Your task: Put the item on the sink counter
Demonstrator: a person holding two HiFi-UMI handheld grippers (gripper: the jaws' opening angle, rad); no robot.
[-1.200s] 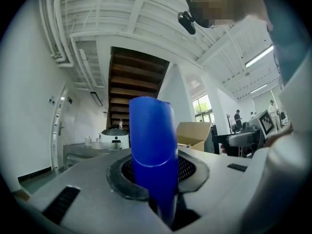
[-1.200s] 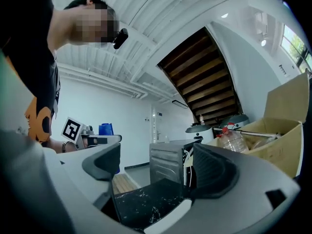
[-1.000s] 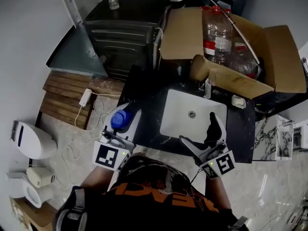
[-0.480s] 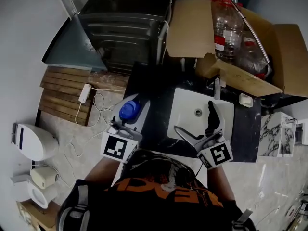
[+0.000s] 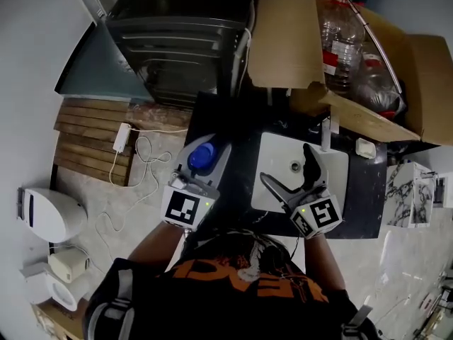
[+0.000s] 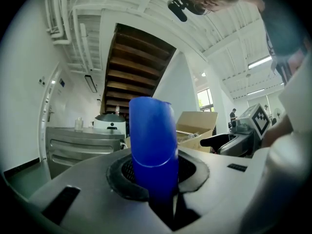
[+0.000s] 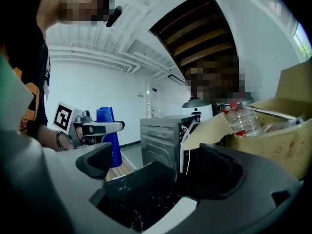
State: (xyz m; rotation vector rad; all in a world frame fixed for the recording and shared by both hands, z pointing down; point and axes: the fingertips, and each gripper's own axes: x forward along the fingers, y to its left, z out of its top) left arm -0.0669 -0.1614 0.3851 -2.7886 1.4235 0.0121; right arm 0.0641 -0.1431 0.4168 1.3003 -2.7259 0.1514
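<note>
A blue plastic cup (image 5: pixel 202 156) stands upright between the jaws of my left gripper (image 5: pixel 200 163), which is shut on it at the left edge of the black sink counter (image 5: pixel 237 161). In the left gripper view the cup (image 6: pixel 151 145) fills the middle, clamped low down by the left gripper (image 6: pixel 155 182). My right gripper (image 5: pixel 285 165) hangs open and empty over the white basin (image 5: pixel 338 186). The right gripper view shows its jaws (image 7: pixel 158 172) spread wide above the dark counter (image 7: pixel 141 194), with the cup (image 7: pixel 111 140) off to the left.
A cardboard box (image 5: pixel 297 41) with plastic bottles (image 5: pixel 340 34) sits behind the basin. A faucet (image 5: pixel 325 134) and a soap dish (image 5: pixel 366 148) are on the counter's far side. A metal cabinet (image 5: pixel 177 41) stands at the back left, wooden slats (image 5: pixel 88 140) and a cable on the floor.
My left gripper has carried the blue cup rightward and forward to the counter's left edge. The right gripper has shifted a little further over the basin, still open.
</note>
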